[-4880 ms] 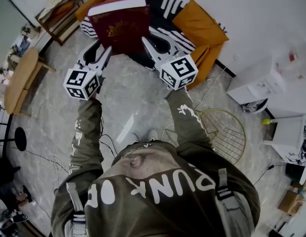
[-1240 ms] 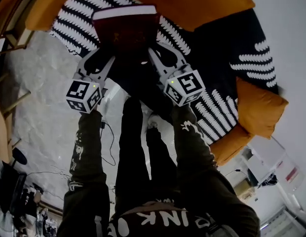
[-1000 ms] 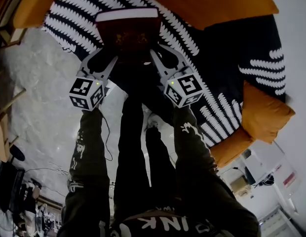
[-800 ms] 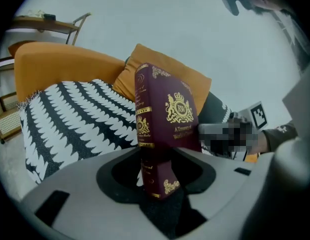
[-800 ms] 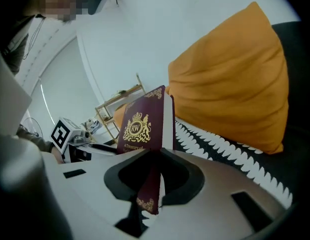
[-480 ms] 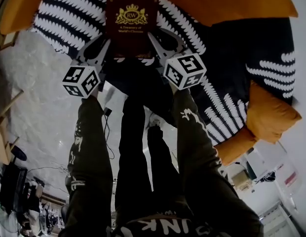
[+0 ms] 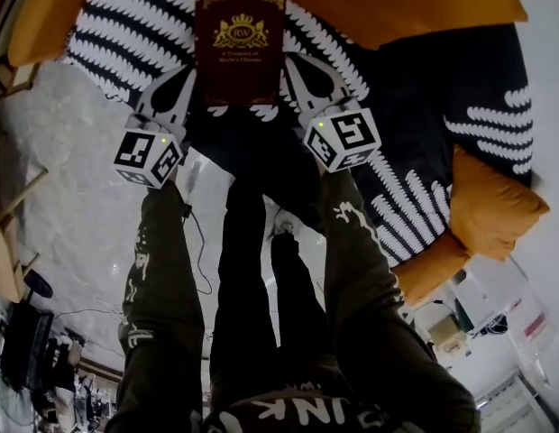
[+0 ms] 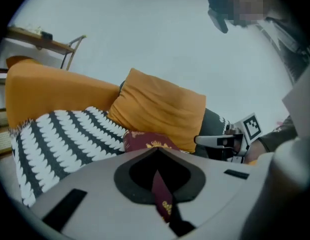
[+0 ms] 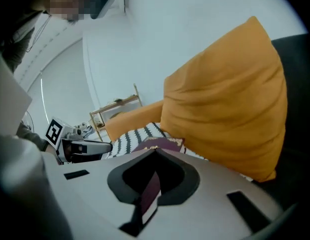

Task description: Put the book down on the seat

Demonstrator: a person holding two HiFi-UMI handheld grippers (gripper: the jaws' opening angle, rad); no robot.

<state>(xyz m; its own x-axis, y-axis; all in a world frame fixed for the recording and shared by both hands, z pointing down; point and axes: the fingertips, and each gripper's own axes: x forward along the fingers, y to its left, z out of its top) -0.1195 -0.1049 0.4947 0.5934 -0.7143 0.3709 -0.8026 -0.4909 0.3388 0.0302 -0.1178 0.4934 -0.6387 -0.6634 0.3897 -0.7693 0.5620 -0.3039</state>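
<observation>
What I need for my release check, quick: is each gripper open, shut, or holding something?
Left gripper: jaws just closed, shut, nothing between them; the book lies ahead.
Right gripper: shut, holding nothing.

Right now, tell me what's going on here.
A person with a gripper in each hand is putting a book on the striped seat. The book lies flat there, cover up. The left gripper and right gripper sit by its near corners, both with jaws together. The left's jaws have just been closing, and neither gripper seems to clamp the book.
</observation>
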